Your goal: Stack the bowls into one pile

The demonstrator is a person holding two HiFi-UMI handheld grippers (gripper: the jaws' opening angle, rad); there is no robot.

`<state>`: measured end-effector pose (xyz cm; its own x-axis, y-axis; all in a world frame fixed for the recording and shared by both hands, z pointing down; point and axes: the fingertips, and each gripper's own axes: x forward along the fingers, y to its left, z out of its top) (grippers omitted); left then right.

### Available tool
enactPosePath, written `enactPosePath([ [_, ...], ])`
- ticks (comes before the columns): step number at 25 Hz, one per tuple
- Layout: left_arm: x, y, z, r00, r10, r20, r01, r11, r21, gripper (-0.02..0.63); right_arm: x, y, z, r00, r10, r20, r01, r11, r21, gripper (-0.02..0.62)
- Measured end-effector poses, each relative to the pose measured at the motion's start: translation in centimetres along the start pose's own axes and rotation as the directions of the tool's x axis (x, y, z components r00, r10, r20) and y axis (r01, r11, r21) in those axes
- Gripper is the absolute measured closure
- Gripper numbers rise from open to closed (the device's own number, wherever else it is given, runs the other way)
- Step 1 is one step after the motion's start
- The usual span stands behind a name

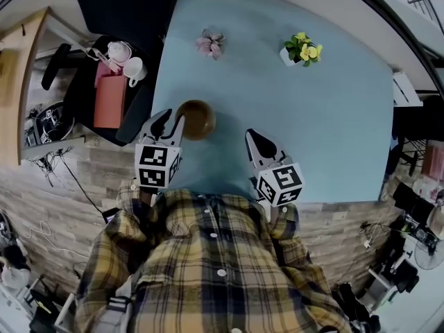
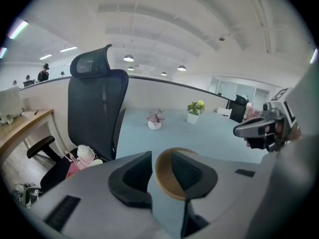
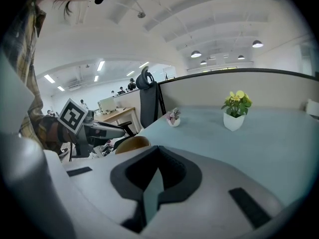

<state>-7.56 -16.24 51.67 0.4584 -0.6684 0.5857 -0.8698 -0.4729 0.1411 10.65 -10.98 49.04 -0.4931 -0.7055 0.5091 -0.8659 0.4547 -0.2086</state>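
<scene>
A brown bowl (image 1: 195,118) stands on the light blue table (image 1: 319,130) near its left front edge. I cannot tell whether more bowls nest inside it. My left gripper (image 1: 170,125) is at the bowl's left side, open, with the bowl's near rim (image 2: 164,176) in the gap between its jaws and no pad pressing on it. My right gripper (image 1: 252,139) hovers to the right of the bowl, apart from it, shut and empty. In the right gripper view its jaws (image 3: 158,171) meet, and the bowl (image 3: 132,143) shows beyond them beside the left gripper (image 3: 107,131).
A pink flower pot (image 1: 210,44) and a yellow flower pot (image 1: 302,50) stand at the table's far side. A black office chair (image 1: 132,19) with a pink bag (image 1: 109,99) and a white cup (image 1: 133,69) stands off the table's left edge.
</scene>
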Motion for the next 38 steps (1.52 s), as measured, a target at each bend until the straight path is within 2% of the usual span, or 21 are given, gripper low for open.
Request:
enactPosePath([
  [7, -3.9, -1.7, 3.5, 0.992, -0.003, 0.127, -0.001, 1.000, 0.030, 0.495, -1.6, 1.6, 2.5, 0.997, 0.018, 0.080, -0.014, 0.998, -0.056, 0.591],
  [13, -8.2, -3.5, 6.7, 0.968, -0.010, 0.250, -0.003, 0.999, 0.049, 0.512, -3.5, 3.6, 5.3, 0.985, 0.057, 0.166, -0.036, 0.991, -0.126, 0.592],
  [18, -11.2, -5.4, 8.4, 0.946, -0.044, 0.321, 0.025, 0.998, 0.065, 0.542, -5.2, 4.7, 7.8, 0.969, 0.075, 0.236, -0.031, 0.982, -0.185, 0.592],
  [23, -13.0, -6.3, 8.6, 0.937, -0.051, 0.347, 0.032, 0.998, 0.060, 0.585, -6.3, 5.5, 9.1, 0.957, 0.088, 0.276, -0.026, 0.975, -0.221, 0.592],
  [27, -13.8, -7.4, 8.2, 0.937, -0.059, 0.344, 0.038, 0.997, 0.067, 0.611, -7.1, 5.7, 9.4, 0.952, 0.091, 0.293, -0.024, 0.975, -0.223, 0.591],
  [33, -14.0, -8.2, 7.3, 0.942, -0.070, 0.328, 0.056, 0.997, 0.051, 0.614, -7.9, 5.5, 9.3, 0.943, 0.076, 0.324, -0.013, 0.982, -0.191, 0.592],
  [38, -13.9, -8.1, 6.7, 0.947, -0.054, 0.317, 0.040, 0.998, 0.051, 0.614, -8.5, 4.7, 9.0, 0.938, 0.034, 0.345, 0.022, 0.987, -0.158, 0.592],
])
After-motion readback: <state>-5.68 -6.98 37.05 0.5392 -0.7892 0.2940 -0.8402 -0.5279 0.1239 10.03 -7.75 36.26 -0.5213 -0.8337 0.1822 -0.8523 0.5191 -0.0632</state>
